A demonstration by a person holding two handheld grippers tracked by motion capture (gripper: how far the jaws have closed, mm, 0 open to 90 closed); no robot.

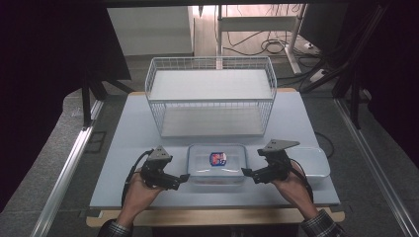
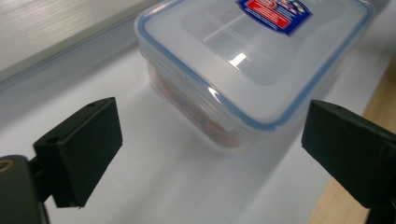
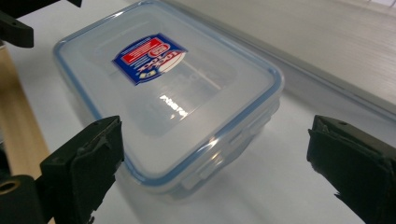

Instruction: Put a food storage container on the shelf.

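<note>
Lidded plastic container [image 1: 217,164] between both released claws, left claw [image 1: 185,178], right claw [image 1: 245,173], reddish contents blurred

Container's [image 2: 243,70] reddish contents perhaps blurred.

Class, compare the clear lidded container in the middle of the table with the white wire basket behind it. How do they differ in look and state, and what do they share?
The container has solid see-through plastic walls; the wire basket is open white mesh.
The container is covered by a blue-rimmed lid bearing a red and blue label; the wire basket is open on top.
The container is low and small; the wire basket stands taller and wider.
Both are rectangular and rest on the table.
</note>
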